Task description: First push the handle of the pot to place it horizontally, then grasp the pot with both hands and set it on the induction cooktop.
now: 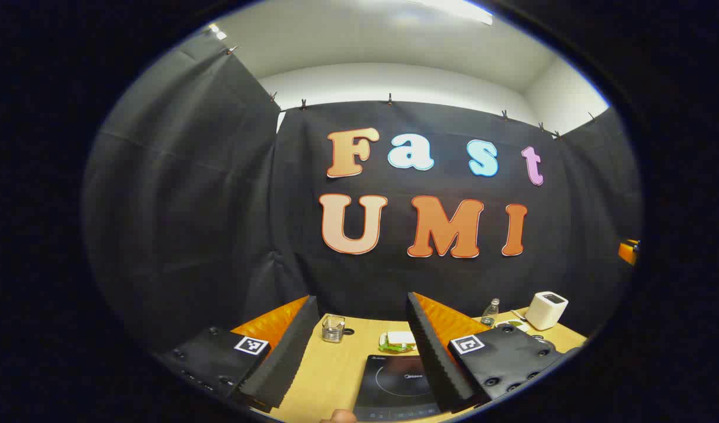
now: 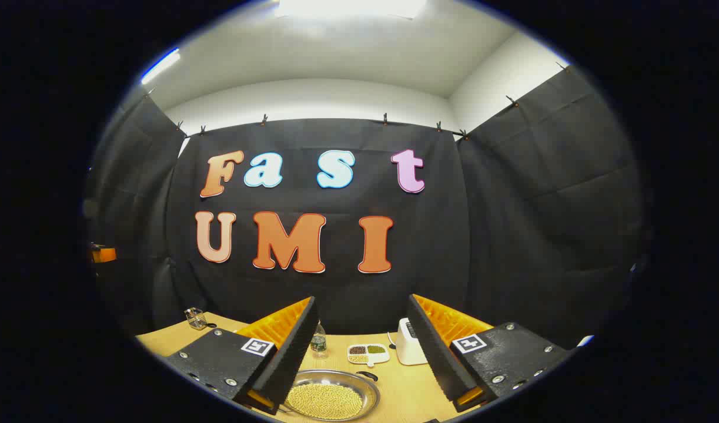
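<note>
While both grippers gape wide (holding nothing), the cooktop (image 1: 397, 382) lies ahead of the left gripper (image 1: 359, 346), a bean pan (image 2: 327, 396) below the right gripper (image 2: 359, 346).

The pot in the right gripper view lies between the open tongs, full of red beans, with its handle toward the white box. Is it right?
Not quite. In the right gripper view the pot holds pale yellow beans, not red ones. The rest stands: it lies between the open right tongs, with its handle toward the white box.
</note>
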Demonstrator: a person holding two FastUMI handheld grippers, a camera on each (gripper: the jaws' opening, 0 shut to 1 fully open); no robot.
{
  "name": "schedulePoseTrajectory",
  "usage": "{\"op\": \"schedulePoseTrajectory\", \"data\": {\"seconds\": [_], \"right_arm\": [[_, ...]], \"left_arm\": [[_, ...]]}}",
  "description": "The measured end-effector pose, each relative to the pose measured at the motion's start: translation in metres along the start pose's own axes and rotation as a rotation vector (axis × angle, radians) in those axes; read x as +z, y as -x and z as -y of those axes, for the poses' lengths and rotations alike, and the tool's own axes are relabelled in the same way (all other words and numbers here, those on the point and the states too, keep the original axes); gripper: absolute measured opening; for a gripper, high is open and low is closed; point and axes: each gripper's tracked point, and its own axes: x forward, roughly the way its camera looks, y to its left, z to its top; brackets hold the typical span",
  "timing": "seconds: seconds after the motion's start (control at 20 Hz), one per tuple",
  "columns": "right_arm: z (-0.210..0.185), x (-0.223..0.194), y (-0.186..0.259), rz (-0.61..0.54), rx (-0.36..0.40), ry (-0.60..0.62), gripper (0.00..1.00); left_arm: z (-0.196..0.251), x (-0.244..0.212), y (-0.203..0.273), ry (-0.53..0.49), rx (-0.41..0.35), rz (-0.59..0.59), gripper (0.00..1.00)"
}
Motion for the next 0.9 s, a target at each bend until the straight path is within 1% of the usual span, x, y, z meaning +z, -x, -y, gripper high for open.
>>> {"op": "schedulePoseTrajectory", "data": {"seconds": [0.05,0.1,0.15,0.25,0.3,0.4,0.45,0.55,0.75,0.8,0.85,0.9], "right_arm": [[-0.002,-0.001,-0.002,-0.009,0.008,-0.004,0.95],[-0.003,-0.002,-0.004,-0.016,0.016,-0.008,0.99],[-0.003,-0.004,-0.006,-0.020,0.017,-0.008,0.95],[0.001,-0.006,-0.009,-0.021,0.010,-0.001,0.95],[0.004,-0.008,-0.009,-0.022,0.006,-0.001,0.99],[0.003,-0.010,-0.008,-0.026,0.010,-0.014,0.99],[0.003,-0.010,-0.008,-0.027,0.012,-0.022,0.95],[0.008,-0.011,-0.011,-0.026,0.007,-0.030,0.95],[0.015,-0.018,-0.013,-0.046,-0.018,-0.023,0.94],[0.016,-0.019,-0.013,-0.051,-0.018,-0.022,0.95],[0.017,-0.019,-0.013,-0.054,-0.020,-0.024,0.99],[0.018,-0.020,-0.013,-0.056,-0.023,-0.026,0.99]], "left_arm": [[-0.001,0.001,0.003,0.011,-0.008,-0.007,0.97],[-0.005,0.002,0.005,0.003,-0.002,-0.003,0.97],[-0.009,0.007,0.007,-0.016,0.014,0.013,0.98],[-0.012,0.018,0.009,-0.051,0.041,0.049,0.96],[-0.009,0.021,0.013,-0.058,0.041,0.057,0.97],[-0.001,0.024,0.015,-0.065,0.026,0.063,0.97],[0.000,0.024,0.015,-0.076,0.027,0.064,0.97],[0.003,0.028,0.014,-0.096,0.025,0.074,0.97],[0.020,0.026,0.014,-0.083,-0.014,0.080,0.97],[0.019,0.023,0.014,-0.086,-0.015,0.075,0.97],[0.017,0.024,0.013,-0.091,-0.009,0.073,0.97],[0.015,0.027,0.013,-0.095,-0.005,0.078,0.97]]}}
